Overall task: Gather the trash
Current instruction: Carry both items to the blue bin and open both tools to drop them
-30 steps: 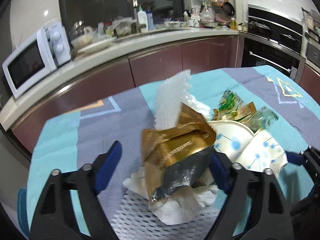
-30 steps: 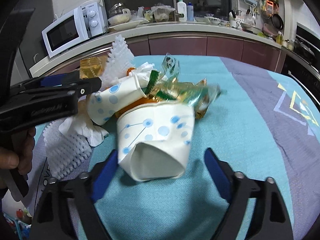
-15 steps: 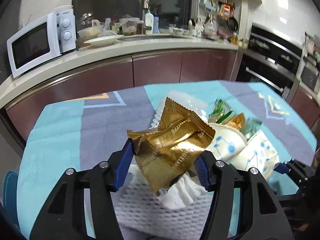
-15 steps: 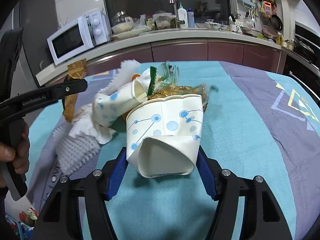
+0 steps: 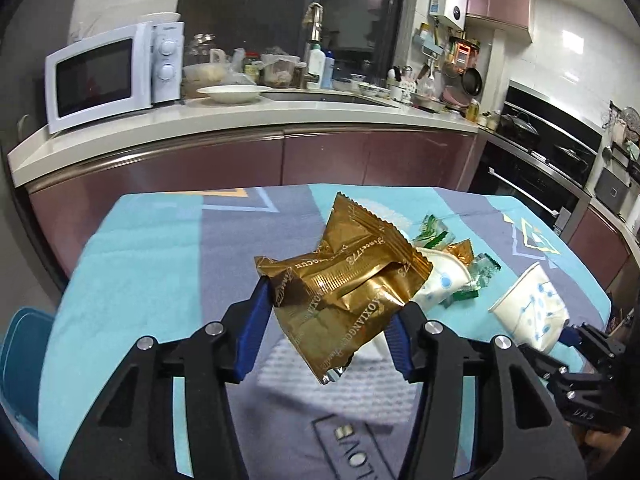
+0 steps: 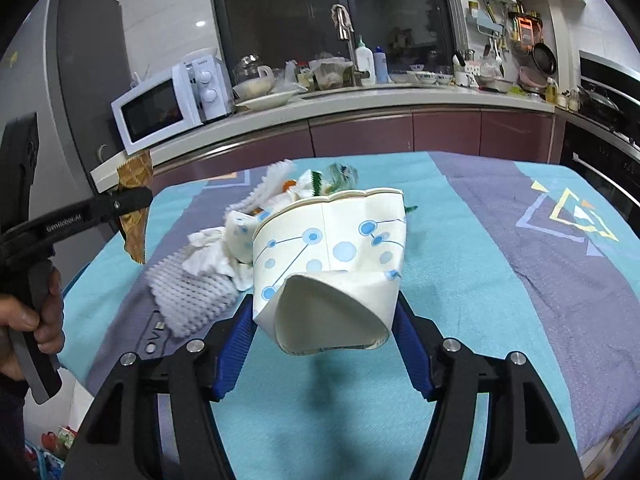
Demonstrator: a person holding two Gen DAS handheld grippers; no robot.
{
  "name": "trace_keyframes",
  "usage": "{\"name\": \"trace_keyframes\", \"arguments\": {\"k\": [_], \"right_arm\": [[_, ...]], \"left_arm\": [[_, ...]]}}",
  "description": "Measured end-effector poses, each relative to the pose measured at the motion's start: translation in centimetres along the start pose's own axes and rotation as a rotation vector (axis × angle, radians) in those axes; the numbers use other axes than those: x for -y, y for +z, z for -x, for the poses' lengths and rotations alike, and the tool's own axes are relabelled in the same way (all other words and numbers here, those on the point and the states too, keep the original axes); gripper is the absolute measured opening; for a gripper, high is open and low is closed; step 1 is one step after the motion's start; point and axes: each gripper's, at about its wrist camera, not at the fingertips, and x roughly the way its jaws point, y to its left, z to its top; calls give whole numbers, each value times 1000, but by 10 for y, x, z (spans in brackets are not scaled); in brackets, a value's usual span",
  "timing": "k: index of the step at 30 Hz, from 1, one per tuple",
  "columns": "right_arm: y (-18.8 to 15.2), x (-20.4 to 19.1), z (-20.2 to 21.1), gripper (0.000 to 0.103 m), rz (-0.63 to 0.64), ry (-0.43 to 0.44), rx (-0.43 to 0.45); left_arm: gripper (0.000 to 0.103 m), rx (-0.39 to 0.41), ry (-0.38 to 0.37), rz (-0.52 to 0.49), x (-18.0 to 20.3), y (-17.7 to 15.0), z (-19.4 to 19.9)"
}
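My left gripper is shut on a crumpled gold snack wrapper and holds it up above the table. My right gripper is shut on a squashed white paper cup with blue dots, also lifted; the cup also shows in the left wrist view. On the table lie a second dotted paper cup, green candy wrappers, white foam netting and a crumpled tissue. The left gripper with the wrapper shows at the left of the right wrist view.
The table wears a teal and grey-purple cloth. Behind it runs a kitchen counter with a white microwave, dishes and bottles. An oven stands at the right. A blue seat edge shows at lower left.
Both grippers closed on their items and lifted them: the left raised the gold wrapper off the pile, the right raised the paper cup. Both pulled back from the heap.
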Motion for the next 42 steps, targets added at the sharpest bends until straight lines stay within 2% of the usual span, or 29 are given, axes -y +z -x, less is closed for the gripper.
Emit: {"name": "trace_keyframes", "arguments": {"k": [6, 10, 16, 23, 30, 34, 38, 42], "right_arm": [[8, -19, 18, 64, 39, 39, 43], [16, -45, 28, 64, 91, 83, 70], [28, -96, 33, 64, 186, 177, 101], [46, -169, 16, 64, 298, 305, 88], [64, -255, -37, 64, 405, 433, 1], [70, -314, -78, 64, 472, 498, -83], [61, -367, -113, 64, 539, 535, -176], [48, -412, -150, 64, 602, 537, -273]], "left_arm": [[52, 45, 75, 29, -26, -11, 45], [52, 78, 139, 48, -49, -16, 78], [52, 106, 251, 101, -104, -25, 129], [52, 110, 375, 170, -181, -38, 165], [52, 51, 511, 264, -269, -61, 173], [53, -9, 570, 310, -315, -78, 161], [53, -78, 598, 374, -363, -98, 144], [54, -157, 603, 395, -395, -112, 122]]}}
